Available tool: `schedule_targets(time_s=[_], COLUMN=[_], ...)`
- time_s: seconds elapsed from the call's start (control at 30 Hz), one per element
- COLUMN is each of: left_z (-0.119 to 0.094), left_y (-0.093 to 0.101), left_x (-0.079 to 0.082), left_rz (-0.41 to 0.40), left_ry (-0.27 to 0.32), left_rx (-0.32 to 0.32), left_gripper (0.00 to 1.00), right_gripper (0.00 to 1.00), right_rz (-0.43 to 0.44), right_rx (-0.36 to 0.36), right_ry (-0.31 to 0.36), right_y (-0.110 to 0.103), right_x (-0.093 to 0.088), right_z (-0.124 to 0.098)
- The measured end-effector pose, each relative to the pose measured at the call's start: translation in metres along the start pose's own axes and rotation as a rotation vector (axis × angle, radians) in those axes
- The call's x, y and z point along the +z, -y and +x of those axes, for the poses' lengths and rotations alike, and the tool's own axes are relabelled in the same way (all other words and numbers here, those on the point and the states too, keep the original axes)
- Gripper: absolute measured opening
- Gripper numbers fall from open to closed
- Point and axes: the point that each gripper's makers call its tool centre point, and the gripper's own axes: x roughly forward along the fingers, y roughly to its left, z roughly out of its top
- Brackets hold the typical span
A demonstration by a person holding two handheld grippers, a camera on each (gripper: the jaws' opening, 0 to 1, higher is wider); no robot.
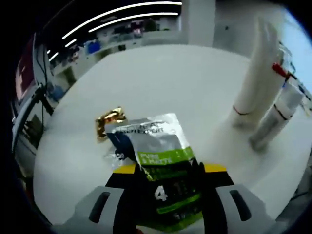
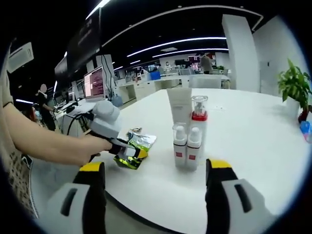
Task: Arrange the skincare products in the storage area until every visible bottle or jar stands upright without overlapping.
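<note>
White table (image 2: 253, 146): left gripper (image 1: 165, 195) clamps floppy, light sachet (image 1: 158, 146) by its edge; right gripper (image 2: 156, 195) open; 4 bottles (image 2: 187, 141) upright.

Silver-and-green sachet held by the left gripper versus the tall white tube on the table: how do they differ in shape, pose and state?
The silver-and-green sachet is a flat foil packet; the tall white tube is a rigid, upstanding container. The sachet is clamped in the left gripper and held low over the white table; the tube stands upright on it, untouched, beside the small white pump bottles. The sachet carries a green printed band; the tube looks plain white. Both are skincare packaging.
</note>
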Motion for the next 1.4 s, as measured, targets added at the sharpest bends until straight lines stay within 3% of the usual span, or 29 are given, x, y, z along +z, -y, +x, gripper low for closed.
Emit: schedule_targets(time_s=[0.23,0.27,0.3,0.33,0.37,0.43,0.7,0.83,0.93,1.17,1.4], left_z=[-0.007,-0.008,-0.012,-0.011,-0.013,-0.016,-0.035,-0.049,-0.06,-0.11,-0.151], left_y=[-0.003,-0.002,-0.01,-0.005,-0.005,-0.01,-0.025,-0.025,-0.026,0.003,0.018], left_x=[-0.001,0.001,0.005,0.012,0.004,0.004,-0.004,0.004,0.008,0.059,0.092], left_rz=[-0.014,-0.038,-0.04,-0.013,0.008,-0.002,-0.063,-0.14,-0.151,-0.132,-0.237], left_ry=[0.006,0.017,0.028,0.071,0.017,0.035,0.029,0.086,0.1,0.272,0.37], left_rx=[-0.036,-0.05,-0.03,-0.076,-0.091,-0.096,-0.126,-0.181,-0.196,-0.35,-0.472], left_gripper=[0.4,0.36,0.18,0.14,0.12,0.07,0.03,0.02,0.02,0.02,0.03], right_gripper=[0.86,0.86,0.86,0.86,0.86,0.86,0.85,0.85,0.84,0.81,0.75], right_rz=[-0.004,-0.004,-0.003,-0.002,-0.001,0.009,0.055,0.07,0.072,0.131,0.2], right_rx=[-0.004,-0.002,0.0,0.0,0.0,-0.001,-0.005,0.005,0.018,0.065,0.132], right_ry=[0.008,0.007,0.005,0.005,0.007,0.012,0.021,0.029,0.039,0.087,0.126], right_y=[0.0,-0.001,-0.001,-0.001,-0.001,-0.001,-0.007,-0.016,-0.023,-0.042,-0.058], right_x=[0.002,0.002,0.002,0.002,0.003,0.004,0.005,0.008,0.013,0.029,0.042], right_z=[-0.001,-0.001,-0.001,-0.001,-0.002,-0.002,-0.009,-0.01,-0.009,-0.006,-0.001])
